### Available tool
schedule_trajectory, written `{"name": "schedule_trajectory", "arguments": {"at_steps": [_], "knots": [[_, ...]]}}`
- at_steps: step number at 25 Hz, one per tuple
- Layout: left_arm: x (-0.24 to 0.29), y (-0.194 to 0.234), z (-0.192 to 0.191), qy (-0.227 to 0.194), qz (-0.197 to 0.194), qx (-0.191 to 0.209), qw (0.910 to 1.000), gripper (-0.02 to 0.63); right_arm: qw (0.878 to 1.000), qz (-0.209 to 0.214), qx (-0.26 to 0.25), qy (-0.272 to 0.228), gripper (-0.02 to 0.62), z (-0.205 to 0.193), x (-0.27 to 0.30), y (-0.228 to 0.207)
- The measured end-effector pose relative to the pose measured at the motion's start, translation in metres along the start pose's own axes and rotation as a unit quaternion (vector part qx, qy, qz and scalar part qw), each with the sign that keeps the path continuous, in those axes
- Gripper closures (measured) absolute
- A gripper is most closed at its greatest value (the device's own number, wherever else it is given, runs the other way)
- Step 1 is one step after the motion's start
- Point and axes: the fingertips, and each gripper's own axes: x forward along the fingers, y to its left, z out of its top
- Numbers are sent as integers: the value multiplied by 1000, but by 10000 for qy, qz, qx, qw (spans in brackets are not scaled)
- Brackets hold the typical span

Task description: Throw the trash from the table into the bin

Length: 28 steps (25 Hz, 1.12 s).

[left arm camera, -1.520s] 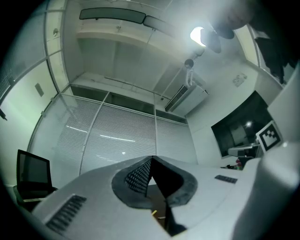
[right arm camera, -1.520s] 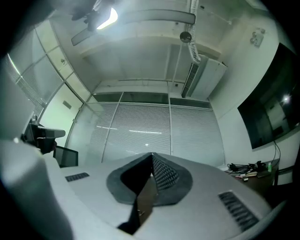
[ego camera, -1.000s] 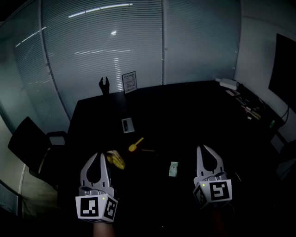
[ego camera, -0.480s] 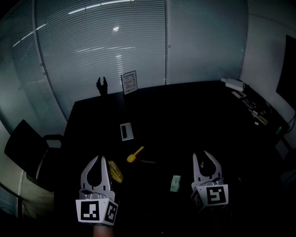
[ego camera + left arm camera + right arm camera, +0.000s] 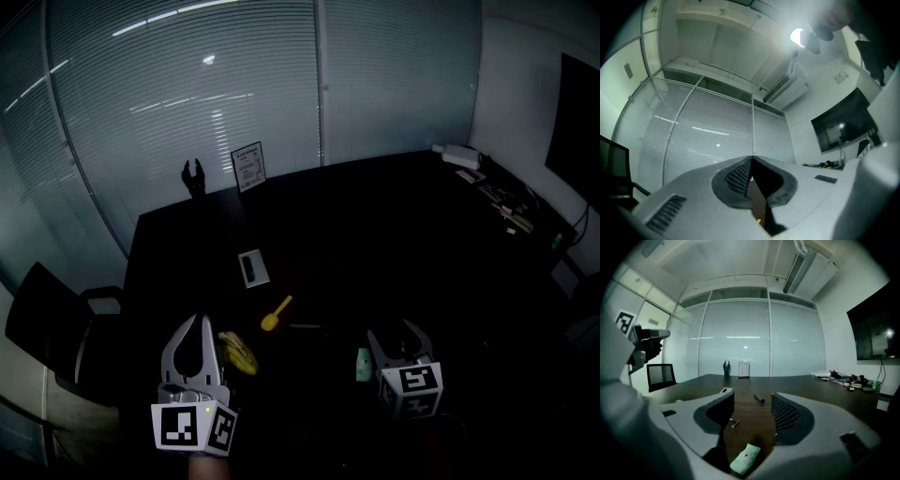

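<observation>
Spreading just now, the right gripper's (image 5: pixel 395 331) jaws stand apart around the small pale-green crumpled packet (image 5: pixel 364 364), which lies on the dark wooden table (image 5: pixel 375 234) low between them, pads clear of it. Bare tabletop runs ahead. The left gripper's (image 5: pixel 196 321) jaws are pressed together, empty. A yellow banana peel (image 5: pixel 238 352) lies just to its right, and the table's edge and a black chair (image 5: pixel 42 309) are to its left.

Dim meeting room behind glass.
Long dark table (image 5: pixel 375 234) in the middle; glass wall (image 5: pixel 187 112) with closed blinds behind, streaked with light reflections; black office chair (image 5: pixel 45 305) at left; dark screen (image 5: pixel 581 122) on the pale right wall; air conditioner (image 5: pixel 787 89) beside a bright ceiling lamp (image 5: pixel 799 36).
</observation>
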Motion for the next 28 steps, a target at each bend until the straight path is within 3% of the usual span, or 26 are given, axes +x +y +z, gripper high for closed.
{"name": "schedule_trajectory", "arguments": {"at_steps": [7, 14, 19, 22, 28], "knots": [[8, 3, -1, -6, 8, 4, 10000, 607, 9891, -83, 416, 1409, 359, -73, 36, -8], [15, 3, -13, 75, 98, -12, 9999, 607, 9544, -38, 844, 2865, 359, -152, 58, -6], [21, -3, -21, 161, 87, -16, 9998, 607, 9207, -194, 1157, 3723, 359, -177, 60, -4], [23, -5, -26, 193, 74, -2, 9998, 607, 9073, -387, 1223, 4003, 359, -204, 68, -9], [27, -5, -30, 222, 72, -25, 9997, 607, 9021, -645, 1086, 4127, 359, -209, 74, -12]]}}
